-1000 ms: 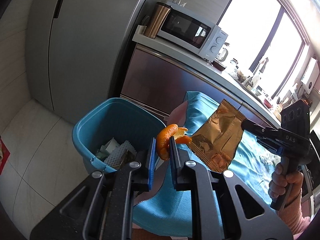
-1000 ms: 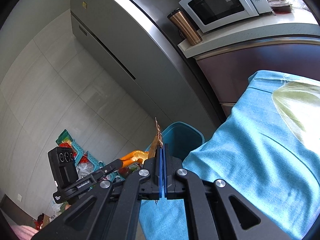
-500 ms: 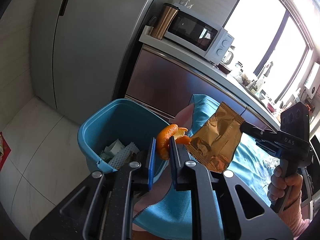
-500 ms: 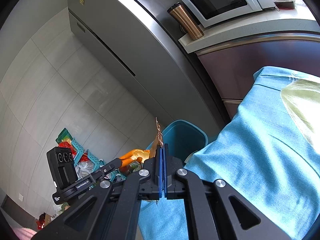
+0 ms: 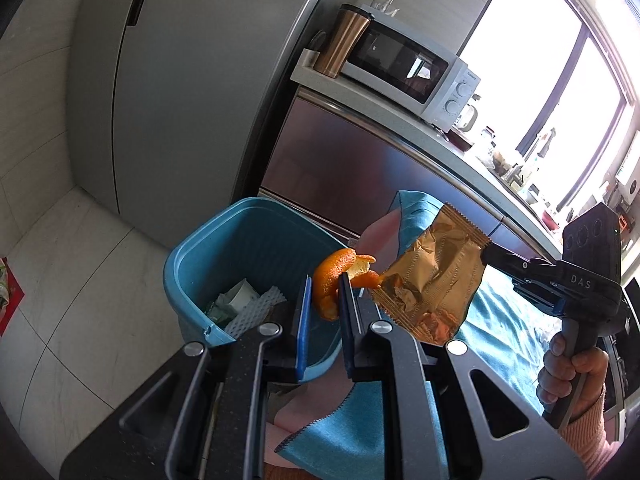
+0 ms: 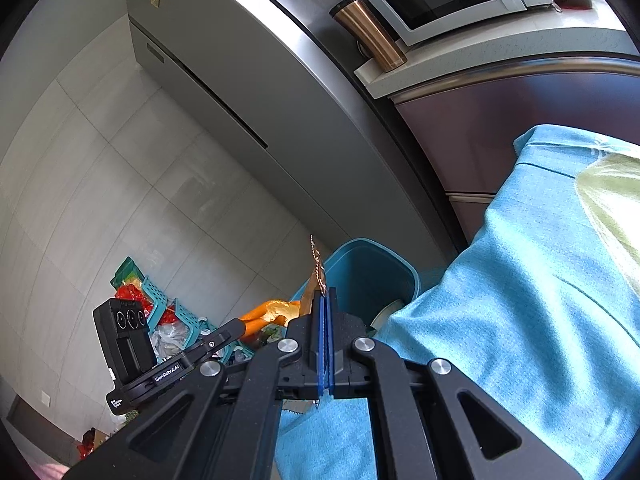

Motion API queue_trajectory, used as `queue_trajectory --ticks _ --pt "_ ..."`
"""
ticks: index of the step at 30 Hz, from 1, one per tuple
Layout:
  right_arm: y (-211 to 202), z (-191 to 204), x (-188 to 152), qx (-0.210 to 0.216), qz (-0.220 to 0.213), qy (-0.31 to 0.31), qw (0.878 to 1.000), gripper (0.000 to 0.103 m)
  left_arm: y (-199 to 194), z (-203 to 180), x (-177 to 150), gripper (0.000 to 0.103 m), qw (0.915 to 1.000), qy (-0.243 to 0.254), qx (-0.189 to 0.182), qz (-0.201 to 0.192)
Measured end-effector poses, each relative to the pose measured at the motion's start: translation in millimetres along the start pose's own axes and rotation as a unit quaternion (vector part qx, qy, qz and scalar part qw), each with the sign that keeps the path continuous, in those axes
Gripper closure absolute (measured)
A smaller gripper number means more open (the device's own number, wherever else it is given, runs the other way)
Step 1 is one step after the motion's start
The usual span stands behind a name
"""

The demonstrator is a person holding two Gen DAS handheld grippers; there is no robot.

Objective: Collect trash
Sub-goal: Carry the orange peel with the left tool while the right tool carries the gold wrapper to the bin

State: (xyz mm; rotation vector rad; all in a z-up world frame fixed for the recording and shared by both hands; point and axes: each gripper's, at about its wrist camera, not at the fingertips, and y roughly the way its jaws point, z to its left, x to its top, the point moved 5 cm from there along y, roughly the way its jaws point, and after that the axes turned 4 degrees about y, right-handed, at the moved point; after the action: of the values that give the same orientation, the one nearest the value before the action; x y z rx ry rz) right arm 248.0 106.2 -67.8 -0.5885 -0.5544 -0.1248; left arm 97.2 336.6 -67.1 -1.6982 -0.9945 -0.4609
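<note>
Left wrist view. Your left gripper [image 5: 324, 300] points down toward the blue bin [image 5: 188, 256], its jaws narrowed onto a curl of orange peel [image 5: 326, 280]; the peel stands up between the blue pads [image 5: 303, 320], above the bin's near rim. The bin sits on the tiled floor in front of the grey refrigerator [image 5: 180, 80] and already contains crumpled paper and a white ridged scrap [image 5: 256, 308]. To the right, your right gripper [image 5: 486, 254] reaches in, pinching the top corner of a gold foil wrapper [image 5: 432, 280]; the wrapper hangs just beside the peel, over the edge of the blue cloth [image 5: 504, 320]. Your right hand [image 5: 568, 372], in a pink sleeve, grips the handle. A microwave [image 5: 404, 68] and a copper tumbler [image 5: 344, 42] stand on the counter behind.

Right wrist view. Your right gripper [image 6: 324, 300] has its jaws pressed together on the gold foil wrapper [image 6: 316, 276], seen edge-on and rising above the fingertips. The blue bin [image 6: 372, 268] lies directly beyond, beside the blue cloth [image 6: 520, 300]. At lower left, your left gripper [image 6: 248, 326] holds the orange peel [image 6: 276, 310] near the bin's rim. Teal baskets [image 6: 176, 316] of clutter stand on the floor behind.
</note>
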Motion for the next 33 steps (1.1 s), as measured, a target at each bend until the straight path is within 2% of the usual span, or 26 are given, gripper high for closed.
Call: queue_trajectory --ticks 33 --pt "42.1 -14.4 0.1 -0.014 0.028 0.048 0.998 0.103 39.8 24.1 -10.4 0.09 0.9989 -0.029 0.027 0.024"
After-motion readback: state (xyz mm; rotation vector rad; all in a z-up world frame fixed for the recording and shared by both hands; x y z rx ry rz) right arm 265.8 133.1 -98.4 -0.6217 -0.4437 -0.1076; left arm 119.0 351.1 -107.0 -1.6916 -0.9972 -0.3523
